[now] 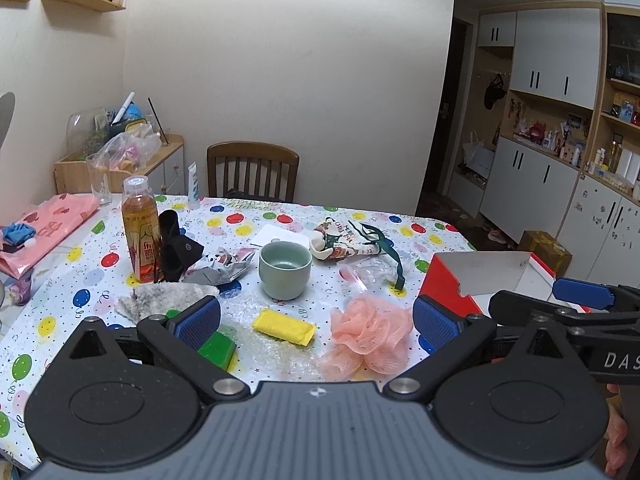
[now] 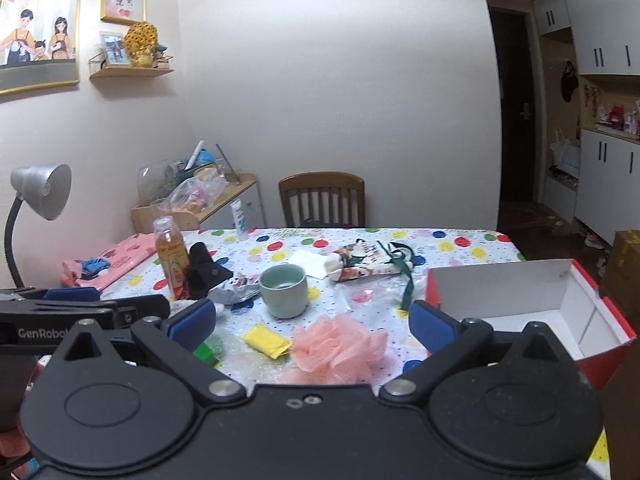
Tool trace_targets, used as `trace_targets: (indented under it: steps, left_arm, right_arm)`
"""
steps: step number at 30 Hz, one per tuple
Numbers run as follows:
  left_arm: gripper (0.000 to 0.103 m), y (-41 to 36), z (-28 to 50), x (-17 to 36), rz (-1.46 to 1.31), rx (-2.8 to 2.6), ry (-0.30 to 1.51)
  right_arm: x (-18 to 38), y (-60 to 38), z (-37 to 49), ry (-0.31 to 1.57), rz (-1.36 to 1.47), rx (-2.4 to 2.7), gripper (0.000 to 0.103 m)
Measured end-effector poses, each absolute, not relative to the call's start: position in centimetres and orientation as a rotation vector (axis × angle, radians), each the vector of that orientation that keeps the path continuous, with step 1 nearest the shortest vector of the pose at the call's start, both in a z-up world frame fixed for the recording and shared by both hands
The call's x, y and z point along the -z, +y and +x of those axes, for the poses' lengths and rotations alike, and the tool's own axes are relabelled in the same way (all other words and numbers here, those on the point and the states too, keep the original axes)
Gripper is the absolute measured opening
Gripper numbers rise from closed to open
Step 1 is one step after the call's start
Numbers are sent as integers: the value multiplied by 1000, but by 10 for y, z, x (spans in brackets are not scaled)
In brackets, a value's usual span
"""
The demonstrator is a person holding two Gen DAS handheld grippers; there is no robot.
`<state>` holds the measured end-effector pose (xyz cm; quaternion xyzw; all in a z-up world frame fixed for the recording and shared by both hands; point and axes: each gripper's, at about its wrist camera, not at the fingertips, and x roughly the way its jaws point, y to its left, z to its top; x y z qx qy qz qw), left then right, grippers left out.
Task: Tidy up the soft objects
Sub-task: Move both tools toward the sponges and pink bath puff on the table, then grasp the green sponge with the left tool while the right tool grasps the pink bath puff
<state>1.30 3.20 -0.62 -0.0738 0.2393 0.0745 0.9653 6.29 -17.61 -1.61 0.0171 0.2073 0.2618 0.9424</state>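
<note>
On the balloon-print table [image 1: 280, 216], right in front of you, the soft stuff sits in a loose row: a peach mesh bath pouf [image 1: 366, 334], a yellow folded sponge cloth [image 1: 285, 326], a green sponge block [image 1: 218, 346] and a grey fuzzy cloth [image 1: 168, 298] off to the left. The red cardboard box with the white inside [image 2: 520, 300] sits at the right edge, and I'd guess that's where everything goes.

Both claws are spread wide with nothing in them. Your left claw [image 1: 316, 318] hovers over the yellow cloth and pouf, and your right claw [image 2: 310, 322] frames nearly the same patch, so watch out, they could easily bump into each other going for one item.

Biggest risk, I reckon, is the pale green ceramic cup [image 1: 285, 270] just behind the yellow cloth. Overshoot a reach and you knock it. The amber drink bottle with the white cap [image 1: 140, 232] stands upright near the grey cloth, next to a black pouch [image 1: 176, 252], and a sideways swipe would likely tip it.

The pouf is springy mesh, so a shallow pinch may only snag a ruffle and slip. There's also clear bubble wrap [image 1: 256, 350] under the sponges that could come dragging along.
</note>
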Motion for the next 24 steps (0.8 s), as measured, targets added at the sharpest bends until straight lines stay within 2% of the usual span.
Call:
trace_targets:
  steps: [24]
  left_arm:
    - [103,117,73,54,-128,-243,592]
  right_arm:
    - [47,-125,117,562,-27,-512,103]
